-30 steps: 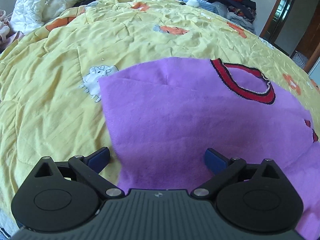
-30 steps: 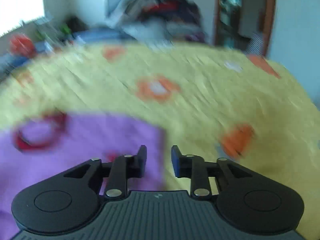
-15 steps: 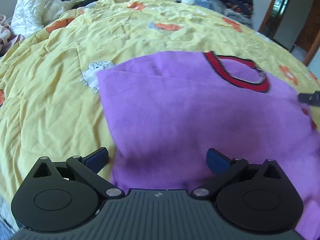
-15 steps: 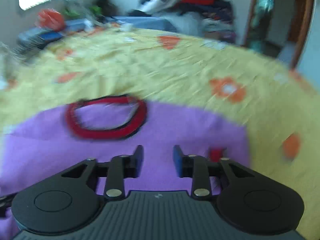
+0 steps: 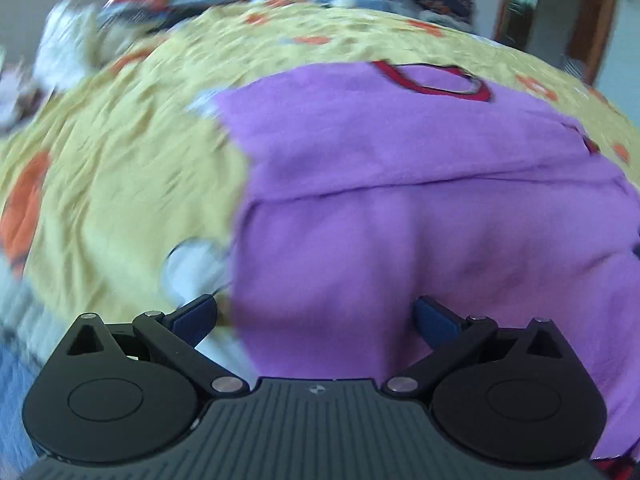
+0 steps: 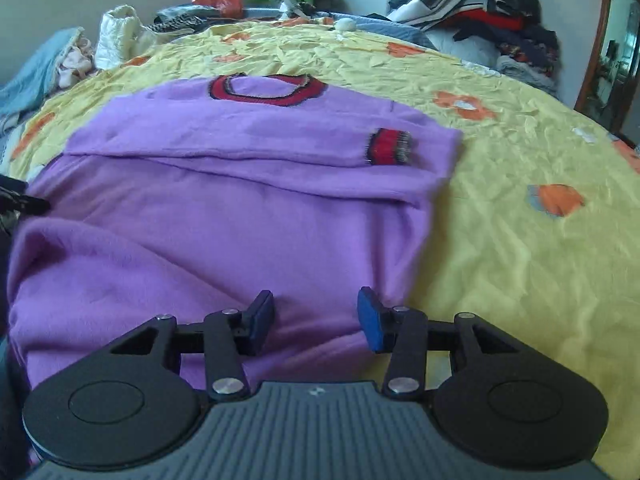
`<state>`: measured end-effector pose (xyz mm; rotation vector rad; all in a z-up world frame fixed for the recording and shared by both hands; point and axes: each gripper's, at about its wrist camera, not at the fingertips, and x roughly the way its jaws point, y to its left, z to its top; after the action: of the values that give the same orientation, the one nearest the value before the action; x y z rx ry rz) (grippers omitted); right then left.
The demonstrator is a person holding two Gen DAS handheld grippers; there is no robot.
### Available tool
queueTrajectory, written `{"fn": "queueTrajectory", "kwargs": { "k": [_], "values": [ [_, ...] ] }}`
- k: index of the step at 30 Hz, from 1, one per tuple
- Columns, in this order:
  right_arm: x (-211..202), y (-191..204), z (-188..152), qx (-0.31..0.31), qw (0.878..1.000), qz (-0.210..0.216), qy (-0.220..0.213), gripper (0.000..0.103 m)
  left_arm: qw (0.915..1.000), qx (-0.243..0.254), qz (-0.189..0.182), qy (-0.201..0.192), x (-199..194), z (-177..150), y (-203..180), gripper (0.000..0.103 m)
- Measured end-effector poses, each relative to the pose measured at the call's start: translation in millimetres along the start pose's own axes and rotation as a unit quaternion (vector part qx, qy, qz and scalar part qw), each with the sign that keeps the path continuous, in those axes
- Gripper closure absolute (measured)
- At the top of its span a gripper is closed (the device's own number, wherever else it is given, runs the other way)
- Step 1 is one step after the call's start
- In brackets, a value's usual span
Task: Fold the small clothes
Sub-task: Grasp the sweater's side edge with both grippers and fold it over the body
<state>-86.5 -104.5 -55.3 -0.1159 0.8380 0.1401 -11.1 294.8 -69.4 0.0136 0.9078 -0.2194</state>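
The right tongs [image 6: 316, 318] stand with jaws apart, low over the near edge of a purple sweater [image 6: 224, 216]. The sweater lies on a yellow bedcover [image 6: 520, 240], its red collar [image 6: 266, 89] far from the camera and one red cuff [image 6: 390, 147] folded across the chest.

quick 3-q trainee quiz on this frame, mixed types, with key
1. True or false: the right tool is shut on the sweater.
2. The red cuff lies: A) folded across the sweater's chest, B) hanging off the bed, C) in the left tool.
3. Fill in: the sweater lies on a ___ quilt with orange flowers.

Key: 1 false, both tools are open over the near hem; 2 A; 3 yellow.
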Motion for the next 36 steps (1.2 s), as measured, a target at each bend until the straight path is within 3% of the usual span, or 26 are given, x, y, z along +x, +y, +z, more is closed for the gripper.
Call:
{"fn": "queueTrajectory", "kwargs": {
  "k": [4,7,9,11,14,17,22,25,26,27,29,31,32,34,36],
  "values": [
    [-17.6,-25.1,-8.7,0.084,0.995,0.045,-0.023,0.057,0.9992,-0.034,-0.013,-0.015,-13.8,-12.3,26.0,0.0],
    [-16.5,-37.0,-10.9,0.12,0.992,0.0,-0.038,0.056,0.9982,-0.042,-0.039,-0.014,-14.3,-14.7,33.3,0.0],
    [-11.5,-48.1,-11.2,0.157,0.987,0.012,-0.043,0.056,0.9981,-0.046,-0.042,-0.003,-7.7,-12.8,32.9,0.0],
    [-2.1,-50.2,-8.9,0.158,0.987,-0.006,-0.028,0.055,0.9964,-0.056,-0.064,-0.004,-3.0,-12.2,32.3,0.0],
    [0.3,-48.8,-12.4,0.168,0.984,0.053,-0.039,0.056,0.9924,-0.081,-0.093,0.002,5.6,-13.5,30.7,0.012],
    [-1.6,-39.2,-16.9,0.162,0.983,0.082,-0.038,0.063,0.9902,-0.095,-0.102,0.006,6.9,-13.6,30.3,0.02],
    [-7.6,-40.6,-21.5,0.182,0.977,0.106,-0.021,0.063,0.9809,-0.142,-0.13,0.025,6.2,-12.9,51.0,0.04],
    [-9.4,-28.3,-22.5,0.147,0.985,0.088,-0.029,0.063,0.9774,-0.153,-0.145,0.019,3.7,-16.6,57.9,0.05],
    [-9.1,-24.4,-23.5,0.142,0.985,0.086,-0.037,0.082,0.9759,-0.159,-0.149,0.016,2.9,-17.6,59.9,0.054],
    [-7.4,-21.3,-24.6,0.142,0.984,0.096,-0.039,0.094,0.9745,-0.165,-0.152,0.015,2.0,-18.2,61.7,0.056],
    [-8.1,-15.8,-23.8,0.137,0.984,0.099,-0.054,0.095,0.9716,-0.175,-0.159,0.012,-1.2,-19.0,65.3,0.063],
    [-12.1,-21.9,-21.3,0.163,0.976,0.122,-0.076,0.096,0.969,-0.18,-0.169,0.012,-4.7,-19.1,69.5,0.072],
    [-15.1,-26.2,-18.9,0.175,0.971,0.135,-0.086,0.096,0.9685,-0.184,-0.167,0.013,-7.0,-18.6,72.8,0.085],
    [-21.9,-35.3,-14.2,0.199,0.96,0.163,-0.108,0.096,0.9592,-0.203,-0.196,0.009,-11.0,-16.5,83.3,0.092],
    [-24.1,-45.2,-10.7,0.225,0.948,0.191,-0.118,0.096,0.9603,-0.2,-0.195,0.0,-16.7,-10.3,86.0,0.097]
  ]
}}
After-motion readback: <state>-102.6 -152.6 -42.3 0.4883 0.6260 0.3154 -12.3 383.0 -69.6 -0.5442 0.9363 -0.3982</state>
